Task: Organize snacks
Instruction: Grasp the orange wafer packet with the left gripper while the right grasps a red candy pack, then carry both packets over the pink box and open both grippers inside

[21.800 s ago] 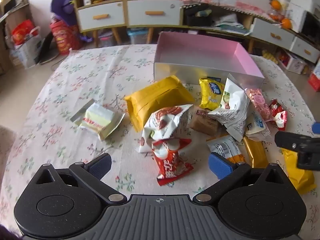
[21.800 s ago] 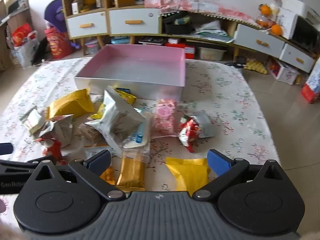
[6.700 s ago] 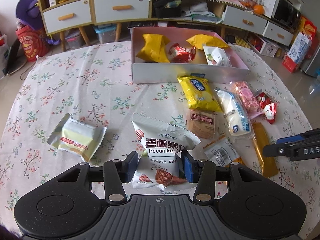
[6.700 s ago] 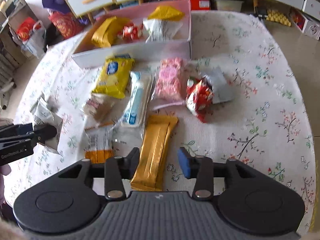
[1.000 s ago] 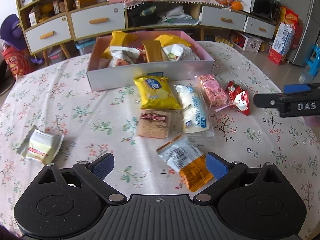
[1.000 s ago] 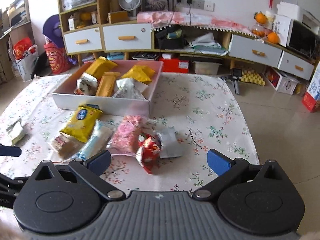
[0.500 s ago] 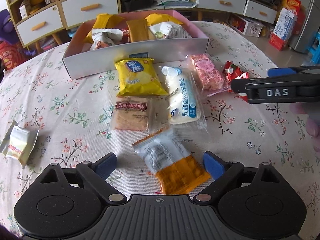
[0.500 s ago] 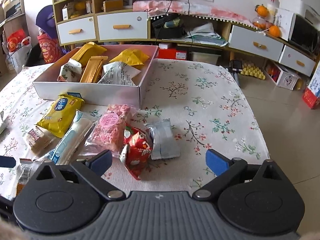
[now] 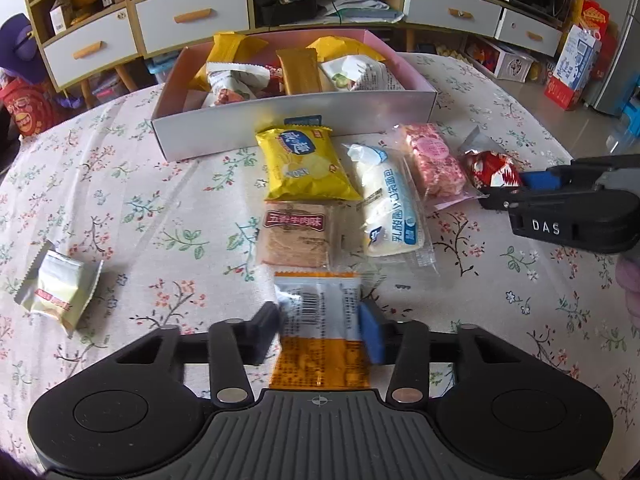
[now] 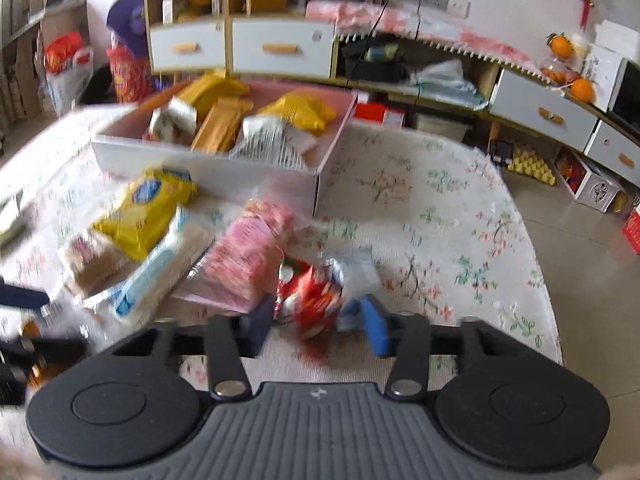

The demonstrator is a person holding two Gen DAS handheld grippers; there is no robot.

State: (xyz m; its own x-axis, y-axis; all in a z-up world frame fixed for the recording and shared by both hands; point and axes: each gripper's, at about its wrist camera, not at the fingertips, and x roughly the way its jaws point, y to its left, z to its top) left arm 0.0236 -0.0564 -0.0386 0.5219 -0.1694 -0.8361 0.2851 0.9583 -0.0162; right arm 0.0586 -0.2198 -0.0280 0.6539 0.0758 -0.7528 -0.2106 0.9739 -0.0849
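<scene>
In the left wrist view my left gripper (image 9: 320, 330) has its jaws closing, and both pads touch the sides of an orange-and-clear snack packet (image 9: 318, 304) lying on the floral tablecloth. In the right wrist view, which is blurred, my right gripper (image 10: 320, 328) is also closing, with a red snack packet (image 10: 312, 300) with a silver end squeezed between its pads. That red packet (image 9: 488, 168) shows at the right in the left wrist view too. The pink-lined box (image 9: 280, 120) at the back holds several snacks.
Between the grippers and the box lie a yellow chips bag (image 9: 308, 164), a brown biscuit pack (image 9: 294, 236), a white-and-blue bread pack (image 9: 390, 204) and a pink pack (image 9: 434, 160). A pale pack (image 9: 60, 294) sits alone far left. Cabinets stand behind the table.
Both grippers' jaws went from wide open to narrow: the left onto the orange packet, the right onto the red packet. The right gripper sank slightly toward the table.
</scene>
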